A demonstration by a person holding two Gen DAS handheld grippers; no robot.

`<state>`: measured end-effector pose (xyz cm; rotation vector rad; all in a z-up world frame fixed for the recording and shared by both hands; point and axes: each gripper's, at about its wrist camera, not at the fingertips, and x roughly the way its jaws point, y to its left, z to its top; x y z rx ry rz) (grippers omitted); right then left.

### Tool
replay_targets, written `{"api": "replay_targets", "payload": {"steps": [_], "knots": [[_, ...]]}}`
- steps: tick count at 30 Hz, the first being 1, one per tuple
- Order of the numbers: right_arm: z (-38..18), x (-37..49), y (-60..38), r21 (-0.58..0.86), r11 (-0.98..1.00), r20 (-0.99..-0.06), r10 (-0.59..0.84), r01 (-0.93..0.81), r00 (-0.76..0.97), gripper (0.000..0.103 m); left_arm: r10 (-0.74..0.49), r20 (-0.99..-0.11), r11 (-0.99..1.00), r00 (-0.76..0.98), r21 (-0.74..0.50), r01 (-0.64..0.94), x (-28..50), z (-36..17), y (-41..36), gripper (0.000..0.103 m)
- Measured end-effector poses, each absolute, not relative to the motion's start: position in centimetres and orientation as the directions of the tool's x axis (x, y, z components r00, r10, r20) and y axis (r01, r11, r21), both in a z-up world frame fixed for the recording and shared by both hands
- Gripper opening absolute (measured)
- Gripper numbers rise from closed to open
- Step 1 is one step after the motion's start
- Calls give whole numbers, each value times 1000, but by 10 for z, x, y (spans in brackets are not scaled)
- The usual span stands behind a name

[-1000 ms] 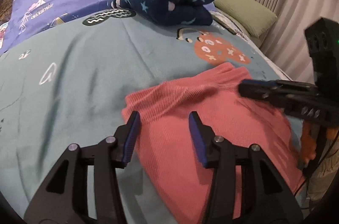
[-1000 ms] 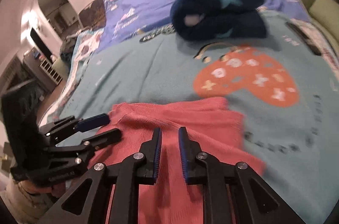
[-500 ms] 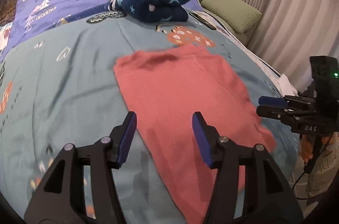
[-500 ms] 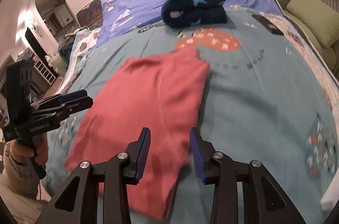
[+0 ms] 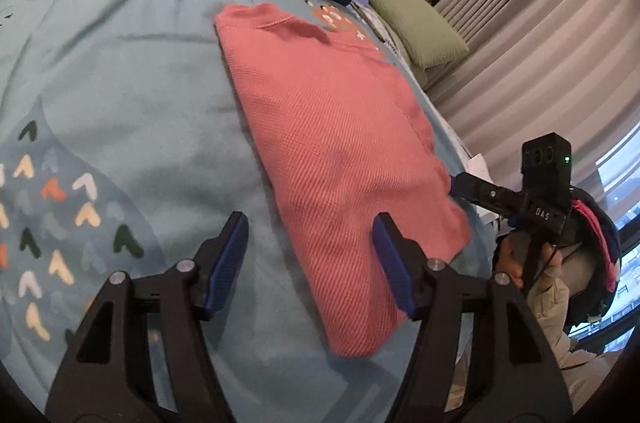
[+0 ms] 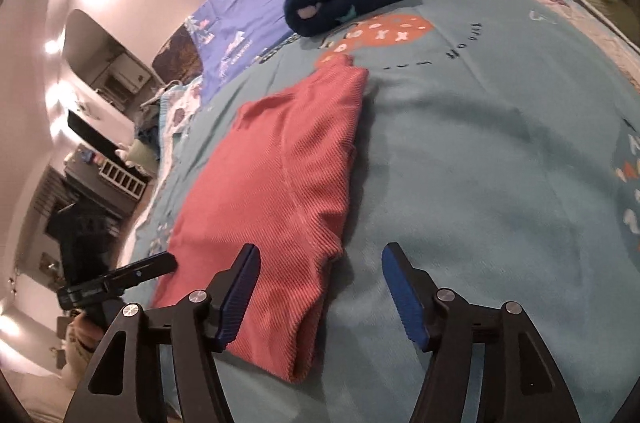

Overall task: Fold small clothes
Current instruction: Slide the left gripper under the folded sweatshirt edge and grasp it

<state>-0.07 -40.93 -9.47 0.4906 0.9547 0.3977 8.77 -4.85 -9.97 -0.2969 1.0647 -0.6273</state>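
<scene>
Left wrist: right hand-held gripper (image 5: 456, 183) tips hidden behind pink garment (image 5: 340, 151), grip unclear; left hand-held gripper (image 5: 310, 259) wide, empty.

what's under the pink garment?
The pink ribbed garment lies folded on the teal printed blanket, overlapping its orange print. Anything between its layers is hidden.

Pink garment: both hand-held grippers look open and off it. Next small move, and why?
Probably close the left hand-held gripper and the right hand-held gripper on the near corners of the pink garment. It lies flat as a long strip on the teal blanket, both grippers are open near that end, so one lengthwise fold seems left.
</scene>
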Motion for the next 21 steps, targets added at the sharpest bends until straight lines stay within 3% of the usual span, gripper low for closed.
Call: {"api": "replay_targets", "payload": {"steps": [8, 13, 18, 21], "knots": [[-100, 9, -404, 552, 823, -662, 531, -136, 529, 67, -538, -735, 835, 414, -394, 385, 58, -105, -52, 62], [-102, 11, -408, 574, 808, -649, 550, -136, 526, 67, -457, -753, 866, 474, -254, 430, 21, -101, -55, 62], [-97, 15, -404, 555, 816, -656, 550, -165, 517, 68, -517, -751, 843, 411, -363, 396, 23, -91, -39, 62], [-97, 24, -406, 575, 798, -639, 576, -180, 510, 68, -637, -664, 766, 391, -490, 416, 40, -76, -35, 62]]}}
